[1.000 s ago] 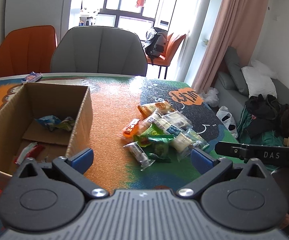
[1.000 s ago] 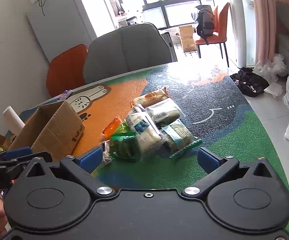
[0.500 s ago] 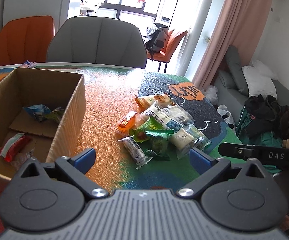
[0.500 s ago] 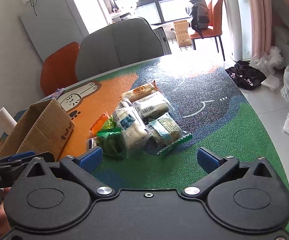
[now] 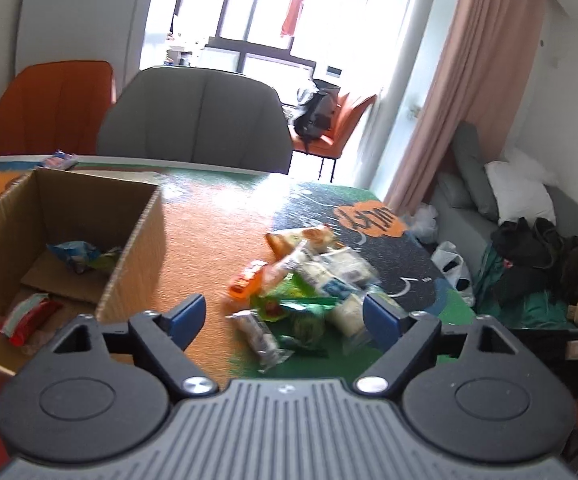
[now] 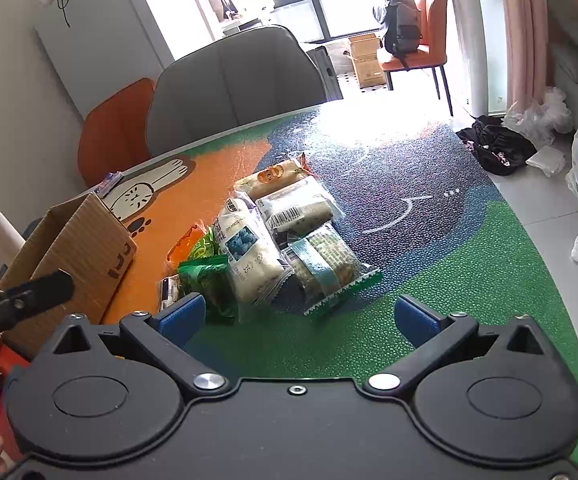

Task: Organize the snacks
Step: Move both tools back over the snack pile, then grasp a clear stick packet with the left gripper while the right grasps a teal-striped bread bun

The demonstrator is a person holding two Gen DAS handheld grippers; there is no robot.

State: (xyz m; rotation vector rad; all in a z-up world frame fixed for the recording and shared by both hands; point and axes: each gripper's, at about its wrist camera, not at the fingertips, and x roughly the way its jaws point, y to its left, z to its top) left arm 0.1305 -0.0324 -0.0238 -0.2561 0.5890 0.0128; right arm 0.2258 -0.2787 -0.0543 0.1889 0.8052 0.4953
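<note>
Tabletop (image 6: 429, 208) with a printed cartoon surface in orange, dark blue and green carries everything; white writing on an orange cloud near its far right edge is too blurred to read. Using the cardboard box (image 5: 137, 240) as landmark: it stands open at the table's left, with a blue packet (image 5: 75, 254) on its floor toward the far wall and a red-and-white packet (image 5: 27, 316) toward the near wall. A bare strip of orange table separates the box from the heap of snacks (image 6: 273, 236), which lies to its right. Open green surface runs beyond the heap to the table's curved right edge.

In the heap, a white wrapper with a blue picture (image 6: 249, 248) shows the figure "35" and small print that cannot be made out; the pack behind it (image 6: 297, 208) bears a barcode label.

Left gripper (image 5: 285, 314) hangs over the heap's near side, its jaws closing with snacks lying below, untouched by the pads. Right gripper (image 6: 297, 316) stands wide apart, empty, above green table just short of the heap.
</note>
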